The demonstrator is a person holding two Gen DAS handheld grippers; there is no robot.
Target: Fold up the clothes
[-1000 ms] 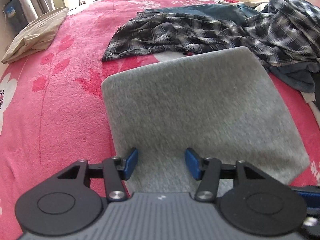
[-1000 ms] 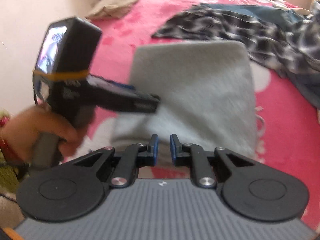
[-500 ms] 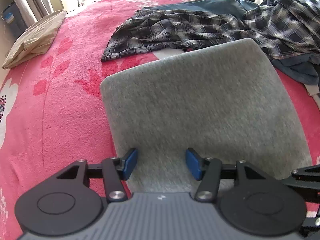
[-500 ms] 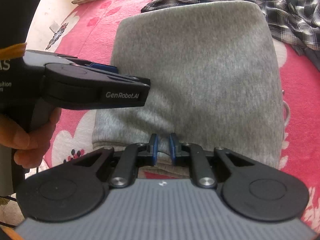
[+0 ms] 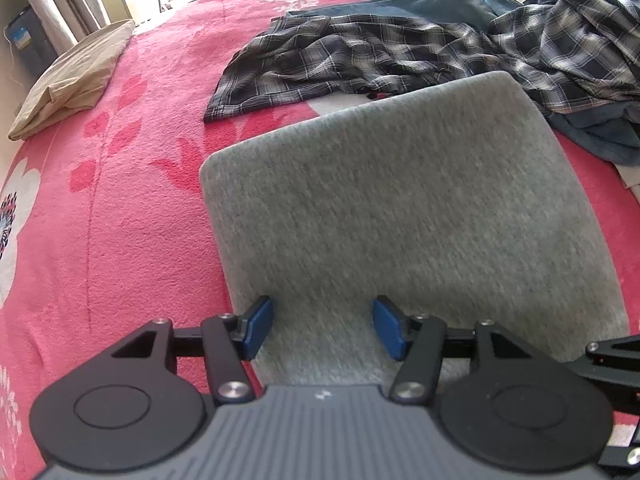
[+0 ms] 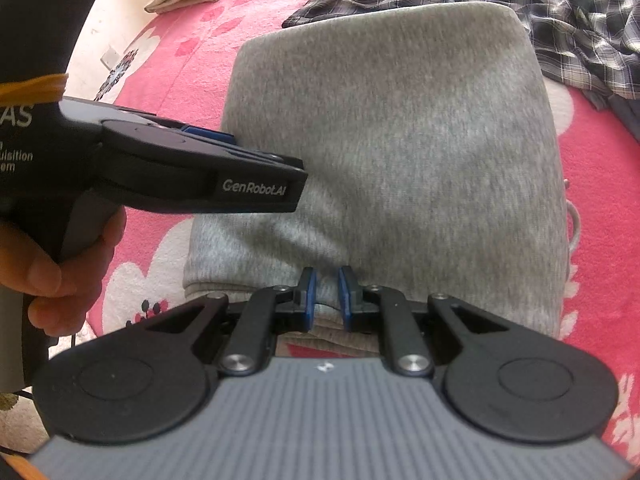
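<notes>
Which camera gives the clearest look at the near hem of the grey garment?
The right wrist view: the grey garment shows its layered near hem above the pink bedspread. The left wrist view shows only the garment's flat top; the camera's own body hides the hem.

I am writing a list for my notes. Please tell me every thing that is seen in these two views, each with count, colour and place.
grey garment: one, grey, folded, on the bed nearest the cameras
plaid shirts: at least one, maybe two, dark blue and white check, crumpled, behind the grey garment
blue clothes: count unclear, dark blue, under and behind the plaid shirts
beige cloth: one, beige, folded, far left part of the bed
bed cover: one, pink with white and red flowers, under everything
left tongs: black with blue pads, open above the near edge of the grey garment
right tongs: black with blue pads, shut on the grey garment's near edge
hand: one, holding the left tongs' handle
</notes>
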